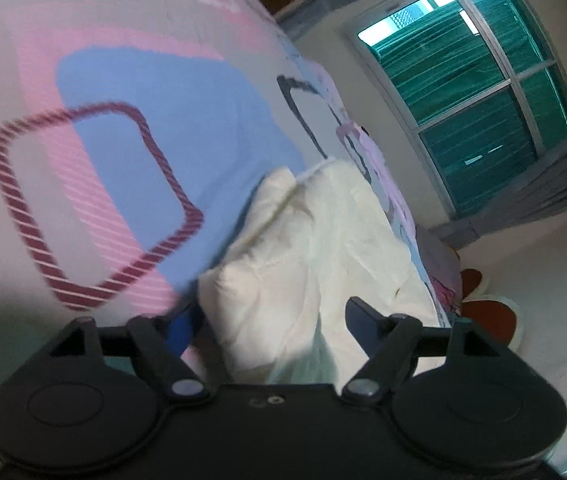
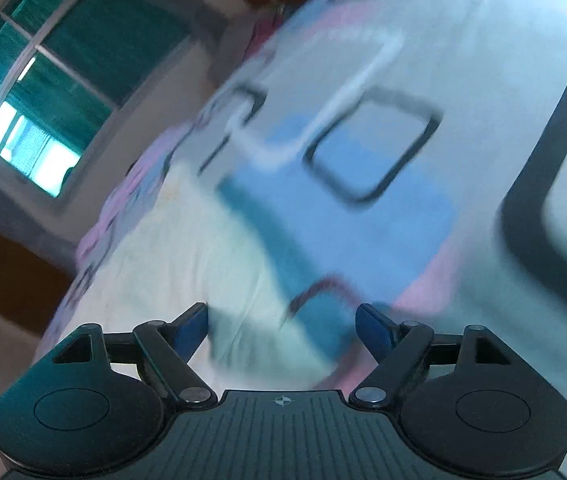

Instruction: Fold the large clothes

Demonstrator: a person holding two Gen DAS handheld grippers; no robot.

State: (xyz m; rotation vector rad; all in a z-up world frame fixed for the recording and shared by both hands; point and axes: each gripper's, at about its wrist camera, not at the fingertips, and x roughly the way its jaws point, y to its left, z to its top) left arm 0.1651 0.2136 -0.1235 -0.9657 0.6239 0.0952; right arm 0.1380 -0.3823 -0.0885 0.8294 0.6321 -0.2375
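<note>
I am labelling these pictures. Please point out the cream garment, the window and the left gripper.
cream garment [image 1: 315, 248]: left wrist view, middle of its cloth.
window [image 1: 479, 92]: left wrist view, green pane.
left gripper [image 1: 273, 320]: left wrist view, between its fingertips.

Both wrist cameras look forward and down past their own gripper, close above the bed [image 1: 131, 152]; they share its patterned sheet, the cream garment [image 1: 315, 248] and the window [image 1: 479, 100].

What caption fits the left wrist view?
Open left gripper over cream garment on patterned bedsheet.

No legible text anywhere.
</note>
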